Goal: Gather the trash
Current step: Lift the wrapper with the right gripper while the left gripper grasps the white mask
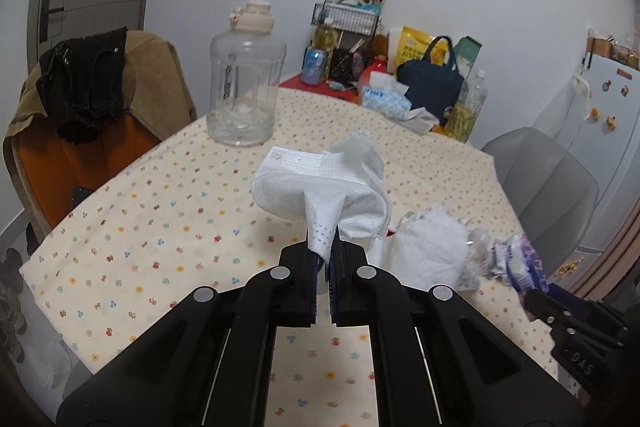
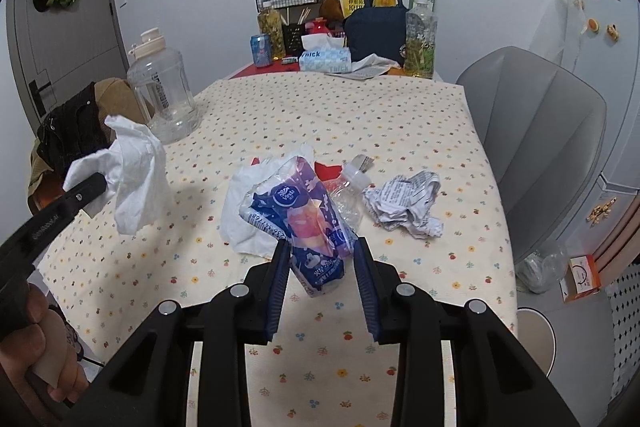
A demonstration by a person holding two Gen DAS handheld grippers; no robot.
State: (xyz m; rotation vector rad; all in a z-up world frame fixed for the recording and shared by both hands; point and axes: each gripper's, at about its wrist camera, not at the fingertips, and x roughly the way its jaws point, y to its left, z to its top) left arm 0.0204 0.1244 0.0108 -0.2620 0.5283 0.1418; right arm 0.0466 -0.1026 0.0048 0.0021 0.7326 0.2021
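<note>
My left gripper (image 1: 325,251) is shut on a white tissue bundled with a face mask (image 1: 320,183), held up above the floral tablecloth (image 1: 160,211). The right wrist view shows that gripper (image 2: 94,189) at the left with the tissue (image 2: 136,171) hanging from it. My right gripper (image 2: 322,251) is shut on a purple tissue-pack wrapper (image 2: 308,223), with both pads against its sides. Below it on the cloth lie a white tissue (image 2: 244,219), a crushed clear bottle (image 2: 350,187) and crumpled printed paper (image 2: 408,207).
A large clear water jug (image 2: 164,95) stands at the table's left. A tissue box (image 2: 326,59), navy bag (image 2: 374,27) and bottles crowd the far end. A grey chair (image 2: 536,131) is at the right, and a clothes-draped chair (image 1: 92,95) at the left.
</note>
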